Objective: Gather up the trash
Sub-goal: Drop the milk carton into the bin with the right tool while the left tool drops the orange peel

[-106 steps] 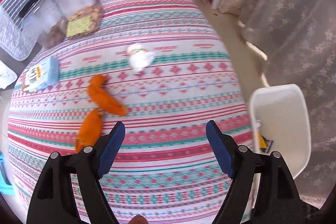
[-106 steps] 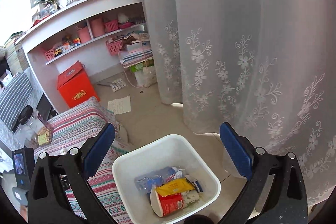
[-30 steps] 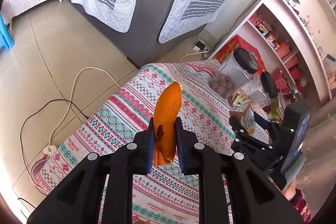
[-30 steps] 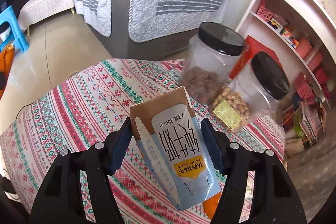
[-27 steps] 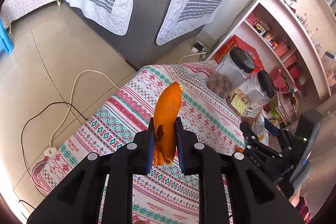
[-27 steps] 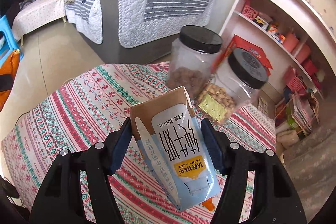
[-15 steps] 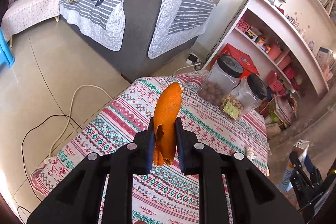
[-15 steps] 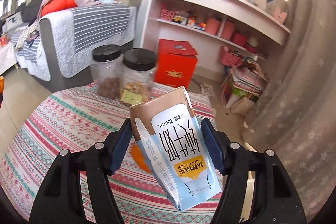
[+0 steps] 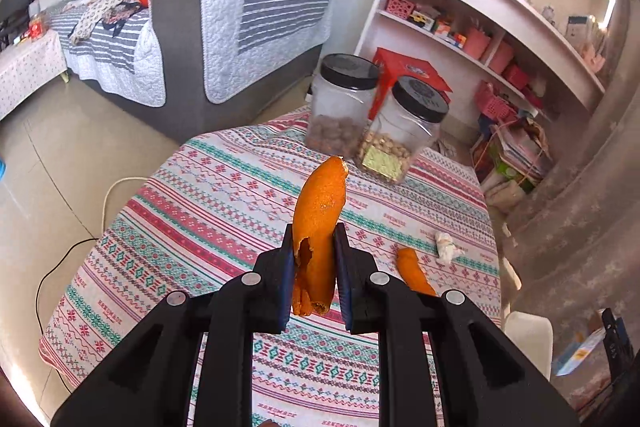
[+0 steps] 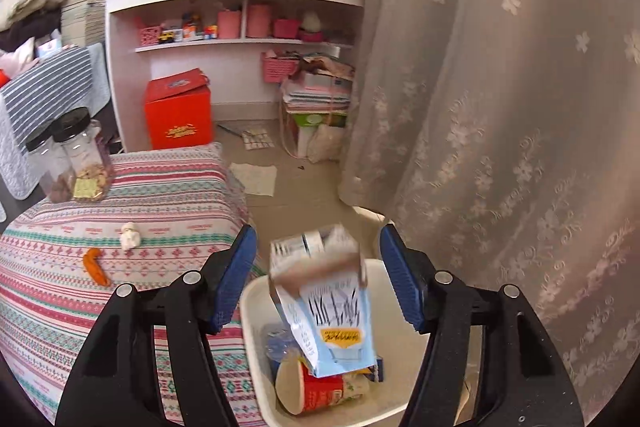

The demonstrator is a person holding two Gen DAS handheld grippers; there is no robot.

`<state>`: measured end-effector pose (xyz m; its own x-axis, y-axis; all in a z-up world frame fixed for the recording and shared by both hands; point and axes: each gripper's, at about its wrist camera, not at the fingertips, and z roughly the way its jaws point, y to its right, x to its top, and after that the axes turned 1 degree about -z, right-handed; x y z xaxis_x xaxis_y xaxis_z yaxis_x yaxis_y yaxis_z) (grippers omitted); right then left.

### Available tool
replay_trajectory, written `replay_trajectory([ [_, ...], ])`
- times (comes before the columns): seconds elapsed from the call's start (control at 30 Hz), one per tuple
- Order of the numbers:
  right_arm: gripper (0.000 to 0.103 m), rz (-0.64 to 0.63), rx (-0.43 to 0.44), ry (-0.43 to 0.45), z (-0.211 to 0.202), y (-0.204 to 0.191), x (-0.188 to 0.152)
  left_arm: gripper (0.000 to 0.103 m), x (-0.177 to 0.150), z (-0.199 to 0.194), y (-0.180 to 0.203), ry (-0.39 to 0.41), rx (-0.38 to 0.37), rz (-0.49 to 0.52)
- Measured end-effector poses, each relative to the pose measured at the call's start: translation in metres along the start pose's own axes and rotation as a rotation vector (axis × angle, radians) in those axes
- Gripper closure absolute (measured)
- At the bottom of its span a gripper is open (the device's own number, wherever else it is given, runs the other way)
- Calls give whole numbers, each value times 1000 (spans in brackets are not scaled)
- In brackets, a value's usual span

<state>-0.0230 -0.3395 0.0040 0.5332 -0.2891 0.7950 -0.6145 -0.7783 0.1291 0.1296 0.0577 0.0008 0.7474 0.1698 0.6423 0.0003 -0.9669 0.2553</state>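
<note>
Pinching an orange peel (image 9: 318,227), the left hand-held gripper (image 9: 313,259) hangs above the surface (image 9: 224,211), while the right hand-held gripper (image 10: 318,275) is spread over the bin (image 10: 400,355), milk carton (image 10: 324,301) loose between its fingers, bin rim at 6 o'clock.

Each gripper, the left gripper (image 9: 314,277) and the right gripper (image 10: 316,277), was a matte black plastic frame splitting into two angular arms. Every arm carried round silver screw heads along its upper edge. At the tips sat blue ribbed pads (image 10: 236,279), one on the inner face of each finger.
</note>
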Motion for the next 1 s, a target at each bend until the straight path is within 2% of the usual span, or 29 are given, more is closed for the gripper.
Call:
replay_trajectory([
  [0.1,38,59,-29,-50,11,23,-8,85,-13,7,32,-23,-29,62],
  [0.2,28,119,-40,-59,13,43,-11,85,-25,12,69,-48,-85,125],
  [0.37,12,192,-81,5,-2,70,-9,85,-43,14,130,-75,-215,222],
  [0.5,11,202,-99,24,-7,85,-8,85,-59,21,176,-120,-311,276],
  [0.63,9,239,-97,21,-9,102,-8,84,-72,31,222,-209,-441,271],
  [0.73,8,284,-91,29,-12,114,-6,84,-84,32,258,-269,-529,308],
  [0.87,7,340,-81,42,-16,126,-4,83,-97,33,300,-325,-586,357],
  [1.0,7,388,-78,57,-21,135,-3,82,-110,38,332,-359,-597,383],
])
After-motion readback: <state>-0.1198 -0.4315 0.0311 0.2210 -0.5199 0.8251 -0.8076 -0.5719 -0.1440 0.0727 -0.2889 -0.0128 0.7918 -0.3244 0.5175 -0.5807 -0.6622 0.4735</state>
